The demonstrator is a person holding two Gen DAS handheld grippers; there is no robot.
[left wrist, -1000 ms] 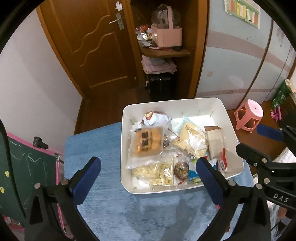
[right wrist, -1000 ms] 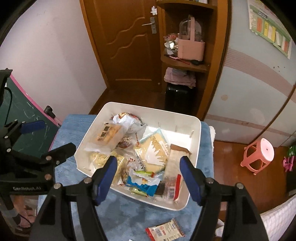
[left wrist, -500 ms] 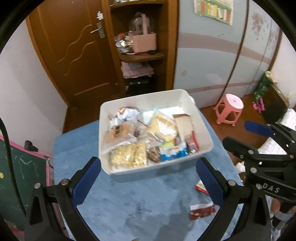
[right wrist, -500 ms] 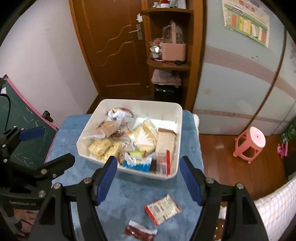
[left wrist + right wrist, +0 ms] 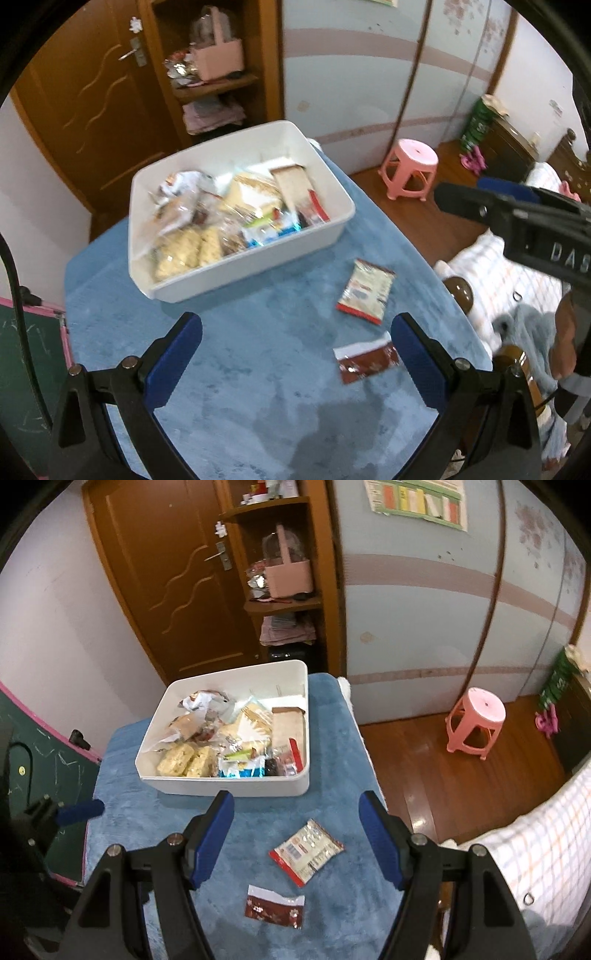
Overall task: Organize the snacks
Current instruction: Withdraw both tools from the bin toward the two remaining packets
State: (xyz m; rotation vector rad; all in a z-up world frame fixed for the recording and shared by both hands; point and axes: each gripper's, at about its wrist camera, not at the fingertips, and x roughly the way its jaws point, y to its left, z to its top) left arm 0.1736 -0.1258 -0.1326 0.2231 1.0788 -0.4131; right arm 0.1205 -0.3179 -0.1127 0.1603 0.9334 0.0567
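Note:
A white bin point(image 5: 258, 254) point(image 5: 225, 786) full of several snack packets stands on the blue cloth-covered table point(image 5: 236, 369). Two packets lie loose on the cloth in front of it: a white and red one point(image 5: 365, 291) point(image 5: 306, 851) and a dark red one point(image 5: 367, 360) point(image 5: 275, 906). My left gripper point(image 5: 295, 354) is open above the cloth, near side of the bin, the dark red packet just inside its right finger. My right gripper point(image 5: 297, 834) is open too, with the white and red packet lying below, between its fingers. Neither holds anything.
A pink stool point(image 5: 410, 168) point(image 5: 474, 722) stands on the wooden floor to the right of the table. A wooden door and a shelf with a pink basket point(image 5: 288, 576) are behind. A green chalkboard point(image 5: 22, 369) leans at the left. Checked bedding point(image 5: 535, 849) lies at the right.
Both grippers have pulled back and up from the bin. The bin now sits farther off, and the two loose packets on the cloth have come fully into view.

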